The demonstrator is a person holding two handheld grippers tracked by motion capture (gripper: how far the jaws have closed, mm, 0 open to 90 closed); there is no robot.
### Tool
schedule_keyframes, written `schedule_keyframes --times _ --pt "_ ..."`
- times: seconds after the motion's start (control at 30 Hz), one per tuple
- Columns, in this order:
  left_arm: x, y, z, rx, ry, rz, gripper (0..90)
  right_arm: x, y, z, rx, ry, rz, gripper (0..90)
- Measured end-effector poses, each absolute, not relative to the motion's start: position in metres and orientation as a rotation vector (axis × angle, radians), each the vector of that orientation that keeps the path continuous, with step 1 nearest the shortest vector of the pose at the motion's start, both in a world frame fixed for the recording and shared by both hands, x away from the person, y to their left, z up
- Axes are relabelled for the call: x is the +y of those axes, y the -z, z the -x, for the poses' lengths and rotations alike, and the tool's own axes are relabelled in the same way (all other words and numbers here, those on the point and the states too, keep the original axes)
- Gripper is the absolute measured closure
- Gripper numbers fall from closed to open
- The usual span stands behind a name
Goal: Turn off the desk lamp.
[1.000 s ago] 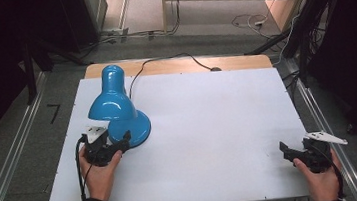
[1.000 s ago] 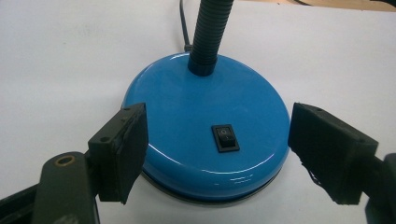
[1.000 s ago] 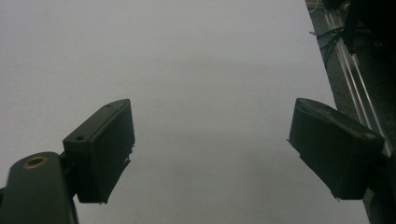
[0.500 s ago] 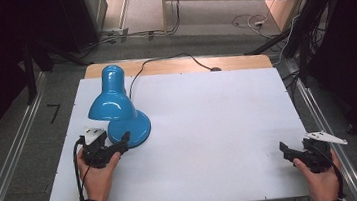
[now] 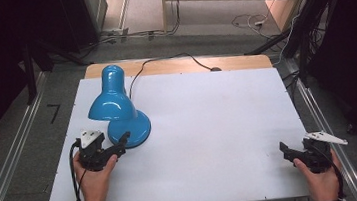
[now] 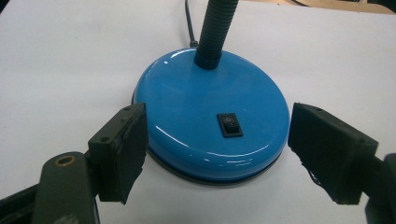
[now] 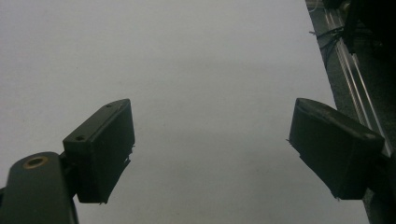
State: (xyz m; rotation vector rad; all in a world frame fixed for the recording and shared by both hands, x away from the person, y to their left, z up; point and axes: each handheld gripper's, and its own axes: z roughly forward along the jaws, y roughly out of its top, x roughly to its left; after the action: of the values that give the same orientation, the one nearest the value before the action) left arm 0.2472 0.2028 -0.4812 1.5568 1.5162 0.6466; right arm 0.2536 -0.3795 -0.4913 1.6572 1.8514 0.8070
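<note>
Blue lamp base (image 6: pixel 210 119) on the white worktop (image 5: pixel 209 127), left side, between the wide-open, empty left gripper (image 6: pixel 215 154); right gripper (image 7: pixel 210 154) open, idle. Next, probably: press the switch (image 6: pixel 229 125).

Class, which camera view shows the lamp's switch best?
The left gripper view: the black switch sits plainly on the blue lamp base, between the open jaws. In the high view the shade overhangs the base.

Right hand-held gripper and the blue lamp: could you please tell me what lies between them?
Nothing: the high view shows bare white table between the right hand-held gripper and blue lamp.
</note>
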Motion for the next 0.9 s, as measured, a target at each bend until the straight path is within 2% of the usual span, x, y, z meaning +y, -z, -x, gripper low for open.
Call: schedule_keyframes --times 0.9 --pt "0.215 0.482 -0.227 1.539 -0.649 -1.562 20.9 -0.380 0.490 -0.253 1.847 -0.812 -1.657 12.7"
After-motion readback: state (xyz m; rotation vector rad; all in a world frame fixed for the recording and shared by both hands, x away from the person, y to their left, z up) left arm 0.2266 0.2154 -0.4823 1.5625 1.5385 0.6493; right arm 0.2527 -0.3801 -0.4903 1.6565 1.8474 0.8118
